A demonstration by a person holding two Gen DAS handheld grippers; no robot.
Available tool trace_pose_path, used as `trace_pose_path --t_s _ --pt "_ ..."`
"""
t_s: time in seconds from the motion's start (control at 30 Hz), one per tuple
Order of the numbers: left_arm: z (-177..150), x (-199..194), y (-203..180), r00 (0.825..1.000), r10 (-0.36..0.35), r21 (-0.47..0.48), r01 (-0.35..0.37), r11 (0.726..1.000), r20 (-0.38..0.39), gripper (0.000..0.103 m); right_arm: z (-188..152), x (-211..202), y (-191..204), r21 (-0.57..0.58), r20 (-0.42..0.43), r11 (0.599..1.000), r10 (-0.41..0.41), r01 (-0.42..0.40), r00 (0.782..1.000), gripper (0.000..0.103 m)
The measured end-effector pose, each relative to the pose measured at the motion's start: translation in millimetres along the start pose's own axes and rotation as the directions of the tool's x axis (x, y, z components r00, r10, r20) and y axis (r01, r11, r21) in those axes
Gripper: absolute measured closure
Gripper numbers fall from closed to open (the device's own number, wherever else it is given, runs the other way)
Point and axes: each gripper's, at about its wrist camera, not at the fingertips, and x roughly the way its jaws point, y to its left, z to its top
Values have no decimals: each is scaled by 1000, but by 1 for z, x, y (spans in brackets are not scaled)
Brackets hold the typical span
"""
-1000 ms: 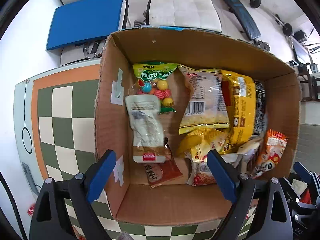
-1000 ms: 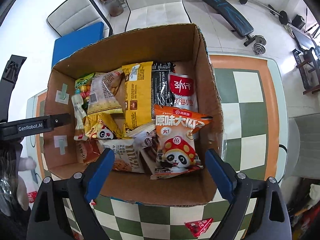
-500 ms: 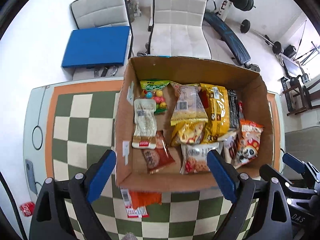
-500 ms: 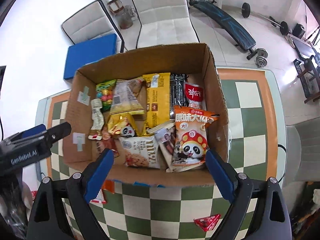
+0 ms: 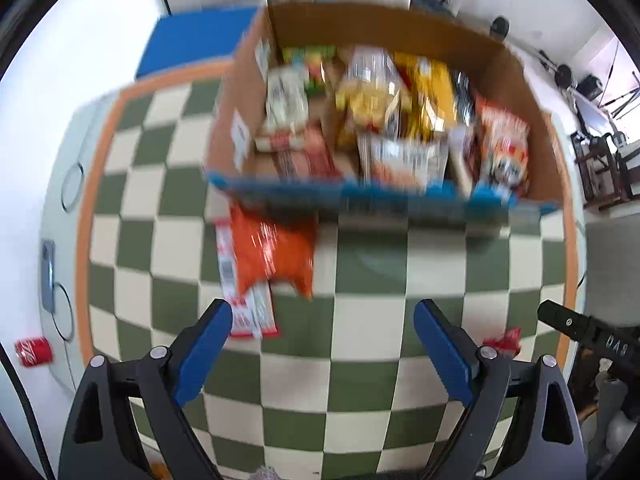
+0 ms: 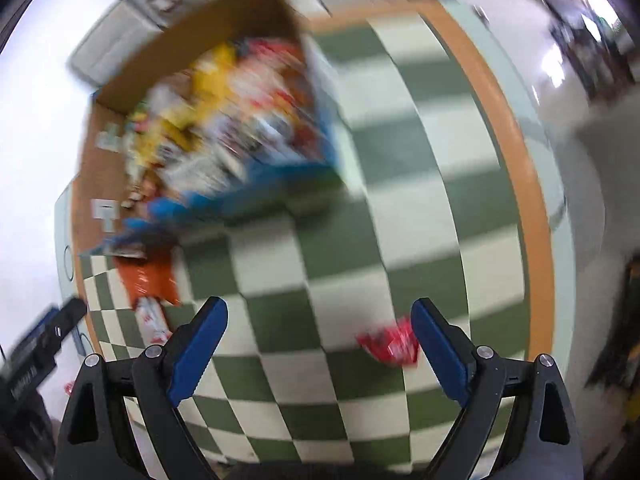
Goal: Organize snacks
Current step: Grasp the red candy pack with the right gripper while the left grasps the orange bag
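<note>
A cardboard box (image 5: 516, 80) full of snack packets stands at the far side of the checkered table (image 5: 360, 280); it also shows, blurred, in the right wrist view (image 6: 192, 44). An orange packet (image 5: 272, 252) and a red-and-white packet (image 5: 248, 312) lie on the table in front of the box. A small red packet (image 6: 390, 342) lies near the right finger of my right gripper (image 6: 318, 344). My left gripper (image 5: 322, 344) is open and empty above the table, near the red-and-white packet. My right gripper is open and empty.
A red can (image 5: 34, 352) lies on the floor at the left. A blue cushion (image 5: 192, 40) sits on a chair behind the table. The right gripper's body (image 5: 592, 340) shows at the left view's right edge.
Both grippers have pulled back from over the box and lowered toward the table. The right view has swung to the right. Both views are blurred by motion.
</note>
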Motion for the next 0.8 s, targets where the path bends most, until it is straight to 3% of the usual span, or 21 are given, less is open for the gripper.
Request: trace_pose_path --t_s 0.2,0.33,0.43,0.5,0.8 --pt "-21 36 -1 997 11 -33 -14 999 -79 10 -29 53 -60 206 -116 977 79 -54 990 8" --pt "-27 47 -1 995 35 -27 -38 999 -92 10 -42 81 -83 294 -161 953 123 -71 979 10" --pt "-28 51 5 994 47 -40 -51 998 -98 10 -48 95 -91 348 -171 933 156 -88 973 21" --pt "-29 53 11 994 46 -61 -53 997 -101 10 -50 100 -94 358 -173 930 152 -82 973 42" --pt "-22 48 63 995 19 -200 -38 979 -98 10 -47 93 -74 288 -115 954 116 -78 987 52"
